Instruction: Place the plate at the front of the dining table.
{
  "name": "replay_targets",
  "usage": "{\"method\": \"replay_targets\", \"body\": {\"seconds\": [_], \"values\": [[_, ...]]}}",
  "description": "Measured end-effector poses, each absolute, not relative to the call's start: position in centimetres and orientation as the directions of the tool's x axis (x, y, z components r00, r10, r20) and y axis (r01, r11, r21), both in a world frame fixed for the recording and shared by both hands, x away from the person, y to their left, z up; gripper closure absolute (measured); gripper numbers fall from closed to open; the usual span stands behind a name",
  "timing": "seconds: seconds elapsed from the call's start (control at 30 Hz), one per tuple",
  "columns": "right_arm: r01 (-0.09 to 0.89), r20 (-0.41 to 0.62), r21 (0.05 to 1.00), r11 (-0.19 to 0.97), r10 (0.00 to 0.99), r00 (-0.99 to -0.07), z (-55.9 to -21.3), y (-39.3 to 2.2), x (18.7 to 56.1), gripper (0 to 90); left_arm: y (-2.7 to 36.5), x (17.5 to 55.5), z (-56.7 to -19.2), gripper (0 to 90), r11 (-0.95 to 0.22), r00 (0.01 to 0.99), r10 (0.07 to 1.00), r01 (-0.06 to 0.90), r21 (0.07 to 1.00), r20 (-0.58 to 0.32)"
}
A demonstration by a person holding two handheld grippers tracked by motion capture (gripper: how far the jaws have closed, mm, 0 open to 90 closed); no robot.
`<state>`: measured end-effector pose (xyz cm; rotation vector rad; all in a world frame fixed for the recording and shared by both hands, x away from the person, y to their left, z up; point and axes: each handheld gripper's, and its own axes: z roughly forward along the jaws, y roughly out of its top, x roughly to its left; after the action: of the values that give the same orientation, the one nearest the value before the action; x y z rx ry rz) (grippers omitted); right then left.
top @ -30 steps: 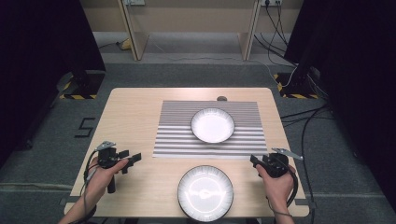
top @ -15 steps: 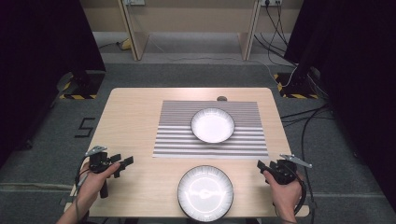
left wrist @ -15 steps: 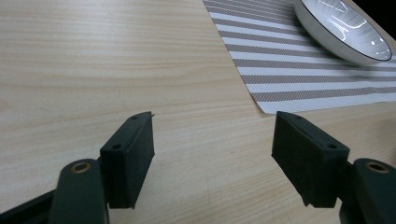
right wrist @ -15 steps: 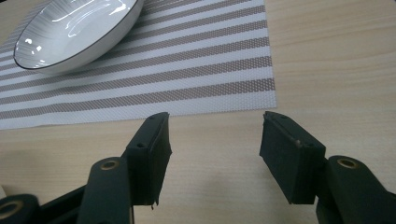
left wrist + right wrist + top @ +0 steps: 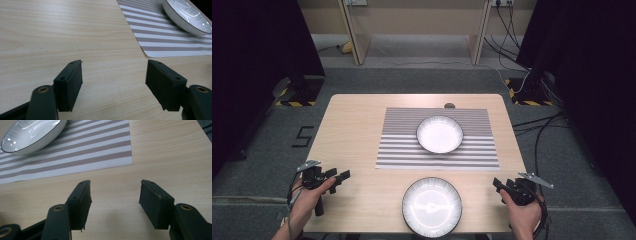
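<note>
Two bowls are on the worktop (image 5: 352,120), and both hold nothing. The far bowl (image 5: 439,134), white inside with a dark rim line, sits on the striped placemat (image 5: 402,145), right of the mat's centre. The near bowl (image 5: 432,207) sits on bare wood at the worktop's front edge, just short of the mat and between the two hands; its glossy inside throws back glare.

The left claw (image 5: 339,177) hovers over the front left corner of the worktop, well apart from both bowls. In the left gripper view its jaws stand spread with bare wood between them, and the far bowl shows at upper right on the mat.

The right claw (image 5: 498,184) is at the front right corner, near the near bowl but clear of it. The right gripper view shows its jaws likewise spread and gripping nothing, with the mat's corner and the far bowl beyond.

A small dark round object (image 5: 449,105) lies just past the mat's far edge.
</note>
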<state>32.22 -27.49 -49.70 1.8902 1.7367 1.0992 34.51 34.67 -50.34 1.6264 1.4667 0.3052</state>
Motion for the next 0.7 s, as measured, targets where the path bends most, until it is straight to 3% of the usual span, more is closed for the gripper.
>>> {"method": "replay_targets", "body": {"seconds": [0.7], "values": [[0.671, 0.305, 0.708, -0.219, 0.952, -0.011, -50.0, -29.0, 30.6, 42.6, 37.5, 32.6, -50.5, 28.7, 0.142, 0.226, 0.902, 0.651, 0.746, -0.369]]}}
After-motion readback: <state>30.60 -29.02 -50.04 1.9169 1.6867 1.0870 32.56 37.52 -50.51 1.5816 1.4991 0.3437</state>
